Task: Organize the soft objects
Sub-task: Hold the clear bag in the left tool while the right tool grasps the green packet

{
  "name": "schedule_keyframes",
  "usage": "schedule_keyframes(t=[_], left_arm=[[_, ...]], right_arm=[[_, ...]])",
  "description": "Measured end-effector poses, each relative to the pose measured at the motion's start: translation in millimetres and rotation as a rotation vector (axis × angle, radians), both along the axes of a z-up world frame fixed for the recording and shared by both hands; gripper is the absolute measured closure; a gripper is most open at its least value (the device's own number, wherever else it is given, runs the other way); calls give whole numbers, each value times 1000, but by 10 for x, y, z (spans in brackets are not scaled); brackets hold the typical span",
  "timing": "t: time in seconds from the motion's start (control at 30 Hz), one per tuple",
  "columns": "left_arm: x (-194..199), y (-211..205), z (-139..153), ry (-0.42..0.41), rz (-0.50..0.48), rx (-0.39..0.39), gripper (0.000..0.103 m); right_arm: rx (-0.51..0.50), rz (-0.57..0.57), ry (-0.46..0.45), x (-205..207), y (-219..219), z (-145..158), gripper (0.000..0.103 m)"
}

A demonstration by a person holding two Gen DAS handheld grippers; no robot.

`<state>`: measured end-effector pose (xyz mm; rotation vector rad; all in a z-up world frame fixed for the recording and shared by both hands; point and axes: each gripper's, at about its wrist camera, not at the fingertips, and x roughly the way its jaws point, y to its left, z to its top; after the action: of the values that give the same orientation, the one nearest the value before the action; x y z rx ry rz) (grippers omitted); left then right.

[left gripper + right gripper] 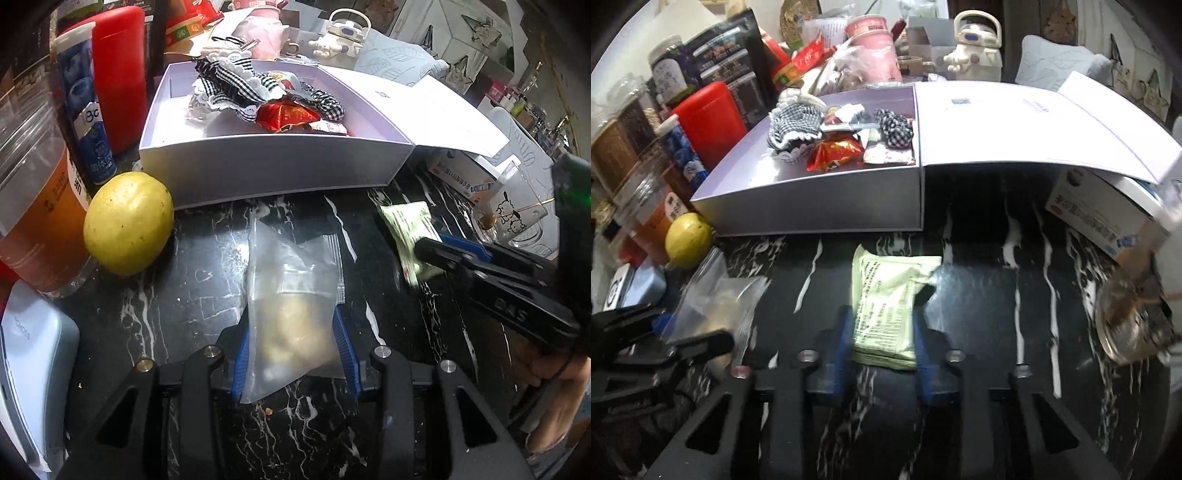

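Note:
My left gripper point(293, 350) is shut on a clear plastic snack bag point(291, 295) with a pale pastry inside, above the black marble table. My right gripper point(881, 343) is shut on a pale green packet point(886, 299); it also shows in the left wrist view point(408, 232), to the right of the clear bag. Behind both stands an open white box point(273, 162) holding checked fabric scrunchies point(236, 85) and a red snack pack point(286, 114). The box also shows in the right wrist view point(820, 206).
A yellow fruit point(127, 221) lies left of the box, beside an orange-filled jar point(37, 206), a blue tube point(86, 110) and a red canister point(120, 74). The box lid point(1034, 125) lies open to the right over a medicine carton point(1108, 221). A glass cup point(524, 218) stands far right.

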<state>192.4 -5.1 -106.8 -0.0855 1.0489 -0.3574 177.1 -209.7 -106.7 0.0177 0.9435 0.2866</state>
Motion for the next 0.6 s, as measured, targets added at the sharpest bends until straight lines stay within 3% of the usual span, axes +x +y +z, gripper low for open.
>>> schedule_keyframes(t=[0.03, 0.53, 0.57, 0.6], left_arm=[[-21, -2, 1, -2, -2, 2, 63], [-346, -29, 19, 31, -70, -1, 63], [-360, -22, 18, 32, -70, -1, 63], [-372, -23, 16, 30, -69, -1, 63]], right_arm=[[3, 2, 0, -64, -17, 11, 91], [22, 42, 46, -593, -34, -57, 91], [22, 34, 48, -609, -36, -54, 90], [26, 21, 52, -615, -39, -54, 82]])
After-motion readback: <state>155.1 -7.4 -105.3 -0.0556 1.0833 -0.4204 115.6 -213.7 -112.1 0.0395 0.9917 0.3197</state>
